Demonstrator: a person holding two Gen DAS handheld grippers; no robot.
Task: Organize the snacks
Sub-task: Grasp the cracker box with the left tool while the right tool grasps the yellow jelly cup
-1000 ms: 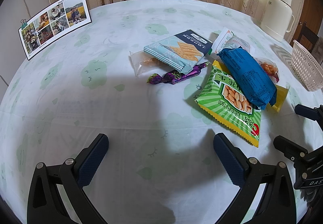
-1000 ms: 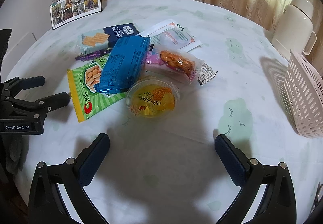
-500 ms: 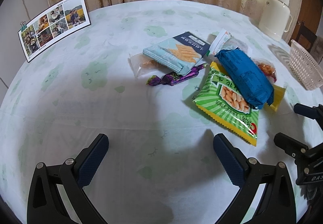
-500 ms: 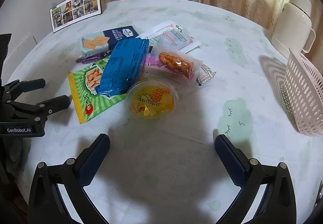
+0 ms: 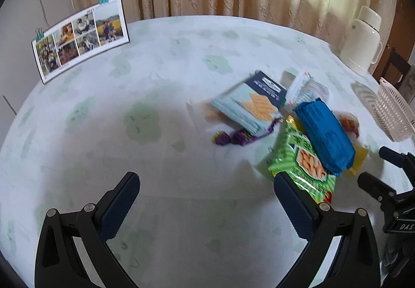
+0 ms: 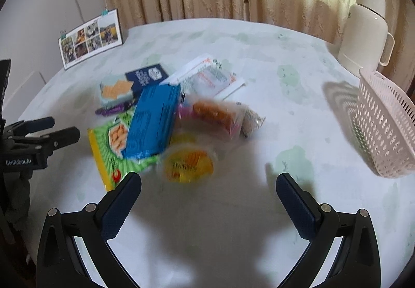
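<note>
A heap of snacks lies mid-table: a blue packet (image 5: 324,132) (image 6: 155,122) on top of a green peanut bag (image 5: 303,166) (image 6: 114,148), a pale cracker box (image 5: 251,103) (image 6: 122,89), a purple candy (image 5: 233,136), a yellow fruit cup (image 6: 188,164), a clear bag of orange snacks (image 6: 212,112) and a white pouch (image 6: 210,77). My left gripper (image 5: 206,185) stands open, held above the cloth left of the heap. The right gripper (image 6: 208,185) is open too, just short of the fruit cup. Both hold nothing.
A pink slatted basket (image 6: 384,127) (image 5: 391,109) stands at the table's right edge, a white thermos (image 6: 363,31) (image 5: 363,41) behind it. A photo card (image 5: 80,36) (image 6: 90,37) leans at the far left. Curtains close off the back. The other gripper shows at each view's side.
Both grippers have pulled back and tilted up, so the table looks farther away and more curtain shows. The snacks lie as before. Both stay open.
</note>
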